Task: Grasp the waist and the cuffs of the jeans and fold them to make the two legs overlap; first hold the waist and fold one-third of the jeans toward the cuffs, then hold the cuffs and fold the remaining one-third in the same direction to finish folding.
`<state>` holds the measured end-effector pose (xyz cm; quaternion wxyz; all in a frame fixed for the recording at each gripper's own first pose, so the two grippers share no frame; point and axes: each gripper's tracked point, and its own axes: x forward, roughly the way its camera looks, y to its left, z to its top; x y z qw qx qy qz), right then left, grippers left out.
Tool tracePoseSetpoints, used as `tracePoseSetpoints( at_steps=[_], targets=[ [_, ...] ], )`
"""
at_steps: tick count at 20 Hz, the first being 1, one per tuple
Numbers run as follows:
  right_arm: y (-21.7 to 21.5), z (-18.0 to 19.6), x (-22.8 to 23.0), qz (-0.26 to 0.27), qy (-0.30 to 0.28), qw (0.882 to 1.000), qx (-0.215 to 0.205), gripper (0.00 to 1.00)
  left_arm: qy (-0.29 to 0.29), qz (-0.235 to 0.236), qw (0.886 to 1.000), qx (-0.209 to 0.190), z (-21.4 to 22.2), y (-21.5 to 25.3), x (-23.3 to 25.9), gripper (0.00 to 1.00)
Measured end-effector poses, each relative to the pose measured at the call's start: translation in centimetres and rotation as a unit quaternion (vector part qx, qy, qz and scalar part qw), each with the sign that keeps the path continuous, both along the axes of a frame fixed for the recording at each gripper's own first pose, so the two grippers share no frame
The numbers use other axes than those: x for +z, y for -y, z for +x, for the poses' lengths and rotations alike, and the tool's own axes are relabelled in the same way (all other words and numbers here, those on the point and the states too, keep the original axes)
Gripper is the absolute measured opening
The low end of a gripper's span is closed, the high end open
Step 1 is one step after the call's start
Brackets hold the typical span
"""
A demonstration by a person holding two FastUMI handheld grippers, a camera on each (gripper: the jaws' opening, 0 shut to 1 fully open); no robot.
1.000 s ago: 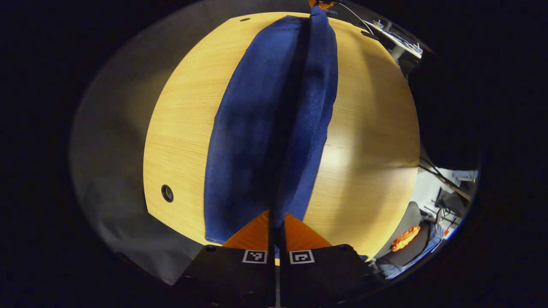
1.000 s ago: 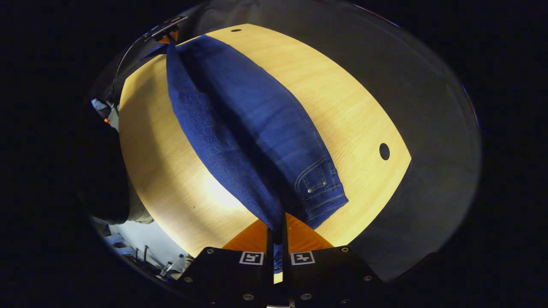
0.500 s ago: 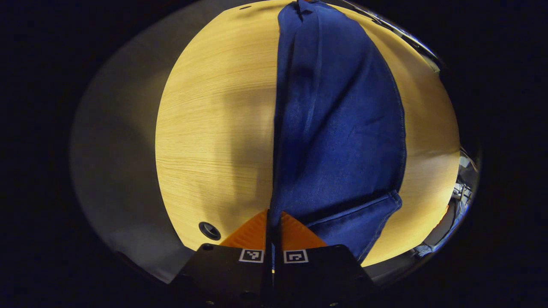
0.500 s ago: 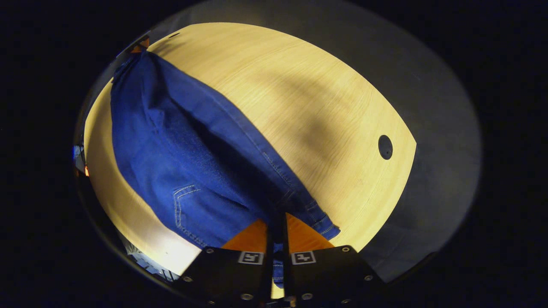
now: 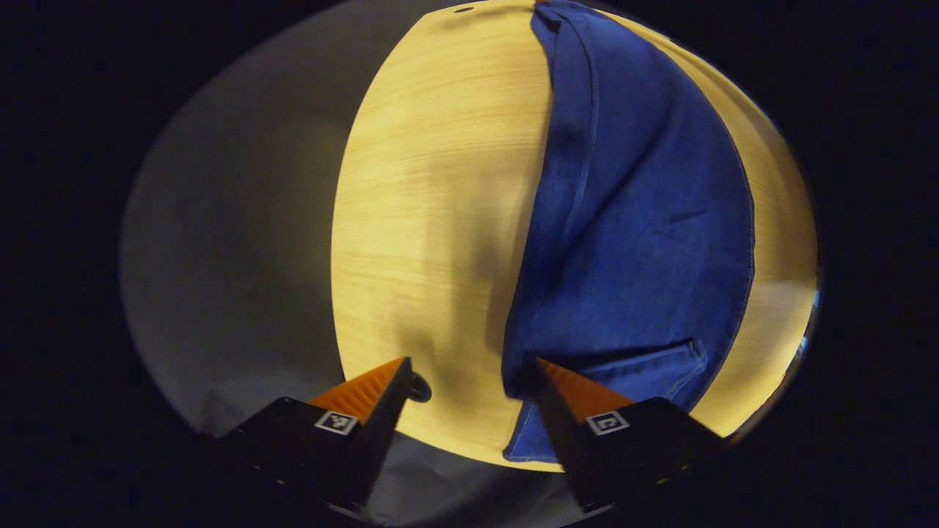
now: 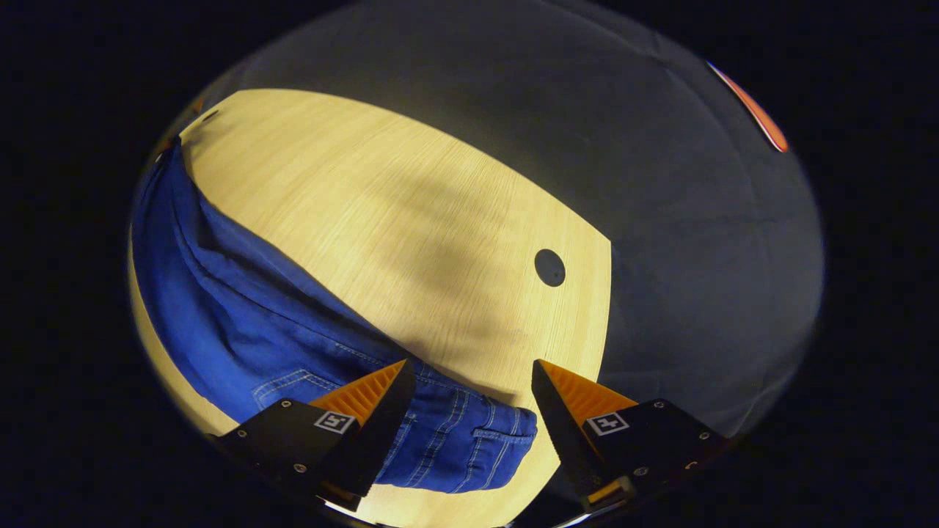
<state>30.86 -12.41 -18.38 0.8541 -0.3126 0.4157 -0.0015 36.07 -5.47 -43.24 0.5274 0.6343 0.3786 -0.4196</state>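
Your left gripper (image 5: 469,370) has its fingers spread wide apart and holds nothing. Its right finger sits just over the cuffs (image 5: 623,367), and its left finger hangs over bare wood by a cable hole (image 5: 419,387) near the tabletop's edge. Your right gripper (image 6: 469,370) is also spread wide and empty. Between and below its fingers lies the waist (image 6: 469,440), close to the tabletop's near edge.

The jeans (image 5: 638,220) lie flat on the tabletop (image 5: 425,191), legs stacked one on the other, running in a long strip from the cuffs at one end to the waist at the other. In the left gripper view the upper leg's hem sits a little short of the lower one. A lengthwise ridge runs along the strip's edge towards the far end.

From here, the first risk is a thin grasp at the waist. If your right gripper closes on the top layer alone, the lower leg would stay behind and the legs would slide out of line as you carry the fold. The waist is thick with seams and belt loops, so a shallow bite could slip off midway. The waist end also sits close to the tabletop's edge, and a low approach could drag it over the side. The ridge could get trapped inside the fold as a bulge, leaving the finished stack lopsided.
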Motion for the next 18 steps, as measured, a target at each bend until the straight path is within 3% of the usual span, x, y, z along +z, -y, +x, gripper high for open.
tracePoseSetpoints(
  at_steps=[1, 4, 7, 11, 14, 16, 18],
  targets=[
    [0.8, 0.3, -1.8, 0.014, 0.011, 1.000, -0.009, 0.99, 0.003, -0.014, 1.000, 0.012, -0.2, 0.1, 0.2, 1.00],
    [0.2, -2.0, -0.5, 0.062, 0.040, 0.996, -0.044, 0.99, 0.010, -0.073, 0.996, 0.056, 0.9, 0.9, 1.5, 0.99],
    [1.8, -2.8, -1.2, 0.116, 0.052, 0.989, -0.081, 0.99, -0.014, -0.095, 0.992, 0.078, 0.8, 1.7, 1.7, 1.00],
    [3.0, -3.5, -1.7, 0.157, 0.068, 0.980, -0.105, 0.99, -0.024, -0.159, 0.976, 0.147, 1.5, 3.6, 3.1, 1.00],
    [3.6, -3.6, -2.1, 0.188, 0.082, 0.972, -0.113, 0.99, 0.015, -0.187, 0.966, 0.175, 3.5, 4.1, 5.0, 1.00],
    [3.8, -3.6, -2.0, 0.211, 0.099, 0.964, -0.125, 0.99, 0.037, -0.221, 0.953, 0.205, 4.6, 4.8, 6.4, 0.99],
    [4.1, -3.8, -1.6, 0.236, 0.121, 0.954, -0.138, 0.99, 0.051, -0.299, 0.923, 0.235, 5.2, 6.0, 8.7, 0.99]
  ],
)
